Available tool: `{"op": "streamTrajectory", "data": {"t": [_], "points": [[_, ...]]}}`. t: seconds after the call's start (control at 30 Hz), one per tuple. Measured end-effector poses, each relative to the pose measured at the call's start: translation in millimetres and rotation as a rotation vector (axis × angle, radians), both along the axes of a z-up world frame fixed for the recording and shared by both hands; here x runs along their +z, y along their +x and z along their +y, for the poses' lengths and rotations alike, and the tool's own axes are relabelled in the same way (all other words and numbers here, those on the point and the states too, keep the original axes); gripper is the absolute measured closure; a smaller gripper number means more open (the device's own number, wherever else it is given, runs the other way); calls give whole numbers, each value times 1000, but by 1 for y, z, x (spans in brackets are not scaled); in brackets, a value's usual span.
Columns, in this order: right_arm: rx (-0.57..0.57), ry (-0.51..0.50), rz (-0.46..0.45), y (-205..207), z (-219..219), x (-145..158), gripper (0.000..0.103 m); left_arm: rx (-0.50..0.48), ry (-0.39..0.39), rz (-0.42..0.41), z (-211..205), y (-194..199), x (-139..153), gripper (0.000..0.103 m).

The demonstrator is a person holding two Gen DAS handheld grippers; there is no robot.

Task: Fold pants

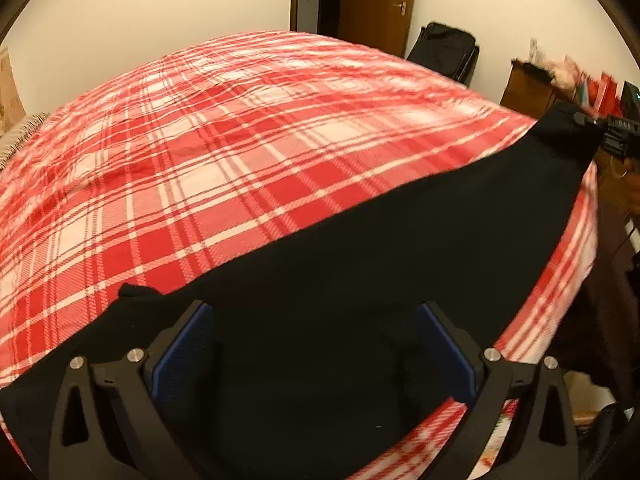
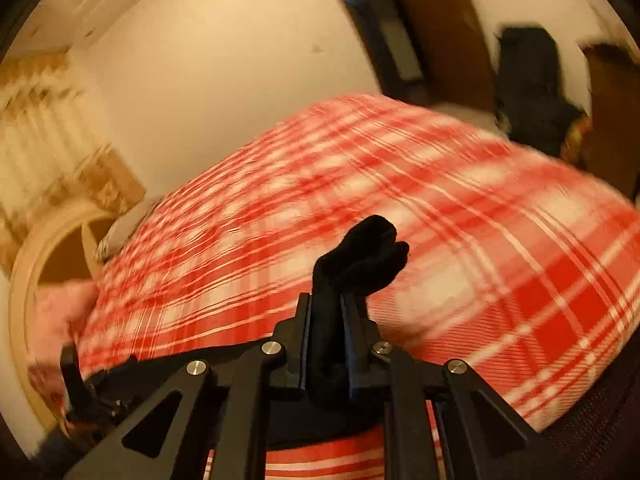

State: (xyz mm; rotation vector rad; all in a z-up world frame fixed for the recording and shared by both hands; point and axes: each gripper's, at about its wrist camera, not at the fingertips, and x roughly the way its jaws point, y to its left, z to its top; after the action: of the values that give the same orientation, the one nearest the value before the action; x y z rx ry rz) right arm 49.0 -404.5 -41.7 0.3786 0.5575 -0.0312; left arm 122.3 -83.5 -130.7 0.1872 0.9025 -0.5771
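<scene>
Fingers lined with blue pads (image 1: 182, 354) are seen spread wide on the left gripper (image 1: 316, 344), which is poised over black pants (image 1: 360, 264) with nothing caught between its jaws. From the left wrist view, the pants are shown stretched as a long dark band along the near edge of a bed covered by a red-and-white plaid sheet (image 1: 224, 152), the fabric running from beneath the left gripper up and to the right, where its far end is held by the right gripper (image 1: 596, 122), visible only as a small black shape at the frame's right edge. A pale wall (image 1: 160, 4) is seen behind the bed, with a brown door (image 1: 380, 4) further right and a black bag (image 1: 444, 50) leaned beside it. In the right wrist view, which is blurred, the right gripper (image 2: 326, 320) is shown with its fingers (image 2: 306, 328) drawn narrow and clamped on a bunched end of the pants (image 2: 360, 256), a dark knot of cloth protruding above the fingertips. Below and behind that gripper the plaid sheet (image 2: 460, 208) is spread across the frame. A curved pale headboard (image 2: 28, 280) is visible at the left of that view, and part of the left gripper (image 2: 76, 376) can be made out at the lower left.
</scene>
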Motion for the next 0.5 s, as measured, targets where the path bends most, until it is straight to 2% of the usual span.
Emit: {"op": "streamTrajectory", "data": {"t": [0.17,0.23,0.37,0.43,0.5], "points": [[176,-148,3,15,98,1,89,-14,-52,11,1,-1,8,0],[255,-204,44,25,135,-16,89,-12,-70,24,2,0,9,0],[319,-327,171,42,180,-66,89,-14,-81,34,1,-1,9,0],[343,-352,249,48,188,-97,88,-17,-77,39,-1,-1,8,0],[388,-361,327,50,189,-120,84,-24,-75,45,-4,-1,8,0]]}}
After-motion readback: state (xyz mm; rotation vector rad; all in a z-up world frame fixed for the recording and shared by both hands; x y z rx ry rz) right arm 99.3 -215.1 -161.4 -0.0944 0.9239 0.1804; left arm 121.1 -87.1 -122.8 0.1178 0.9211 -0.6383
